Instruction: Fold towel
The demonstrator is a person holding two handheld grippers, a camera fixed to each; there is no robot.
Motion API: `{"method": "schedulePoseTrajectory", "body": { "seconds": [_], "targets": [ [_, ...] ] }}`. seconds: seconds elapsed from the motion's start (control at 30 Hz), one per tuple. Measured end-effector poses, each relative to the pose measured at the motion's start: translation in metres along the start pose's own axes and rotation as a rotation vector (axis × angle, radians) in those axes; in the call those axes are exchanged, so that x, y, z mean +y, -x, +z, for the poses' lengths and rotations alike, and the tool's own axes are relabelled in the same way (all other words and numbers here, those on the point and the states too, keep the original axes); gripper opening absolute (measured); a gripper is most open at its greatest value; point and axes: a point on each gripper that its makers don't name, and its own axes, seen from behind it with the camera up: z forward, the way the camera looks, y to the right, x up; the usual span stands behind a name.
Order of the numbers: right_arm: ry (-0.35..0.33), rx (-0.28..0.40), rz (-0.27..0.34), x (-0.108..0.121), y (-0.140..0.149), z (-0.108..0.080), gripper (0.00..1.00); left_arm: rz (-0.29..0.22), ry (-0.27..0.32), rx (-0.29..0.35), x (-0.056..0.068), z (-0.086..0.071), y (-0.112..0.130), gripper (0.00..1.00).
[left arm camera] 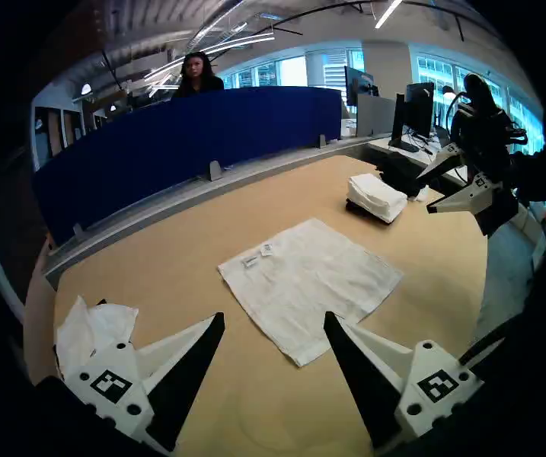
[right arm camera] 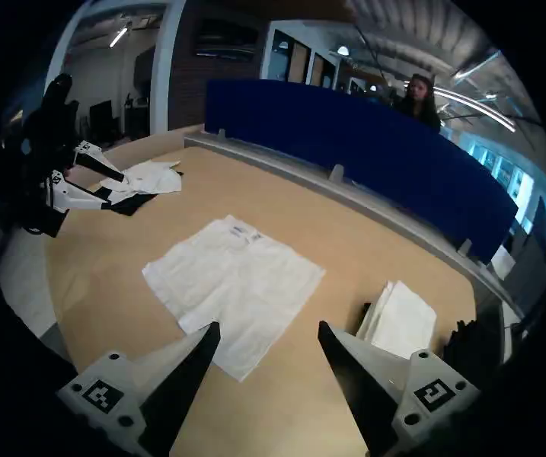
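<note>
A white towel [left arm camera: 311,282] [right arm camera: 234,282] lies spread flat in the middle of the wooden table [left arm camera: 196,259], with small tags near its far edge. My left gripper [left arm camera: 273,316] hovers open at one corner of the towel, holding nothing. In the right gripper view it appears far off at the left [right arm camera: 118,190], also open. My right gripper [right arm camera: 267,325] stands open above the opposite near corner, with nothing between its fingers. The left gripper view has it at the table's far right [left arm camera: 423,194], a dark-sleeved hand holding it.
A stack of folded white towels [left arm camera: 377,196] [right arm camera: 402,316] sits near one table edge. A crumpled white towel [left arm camera: 94,327] [right arm camera: 151,179] lies at the other end. A blue partition [left arm camera: 196,145] [right arm camera: 364,152] runs along the back, with a person behind it. Monitors [left arm camera: 417,114] stand beyond.
</note>
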Motion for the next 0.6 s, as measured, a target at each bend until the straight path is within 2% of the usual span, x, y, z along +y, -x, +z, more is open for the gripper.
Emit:
{"method": "schedulePoseTrajectory", "body": {
  "seconds": [0.3, 0.6],
  "targets": [
    [-0.030, -0.038, 0.007, -0.012, 0.031, 0.023, 1.00, 0.011, 0.050, -0.059, 0.020, 0.027, 0.036, 0.97],
    [-0.067, -0.086, 0.016, -0.027, 0.065, 0.049, 1.00, -0.007, 0.085, -0.124, 0.031, 0.058, 0.075, 0.97]
  ]
}}
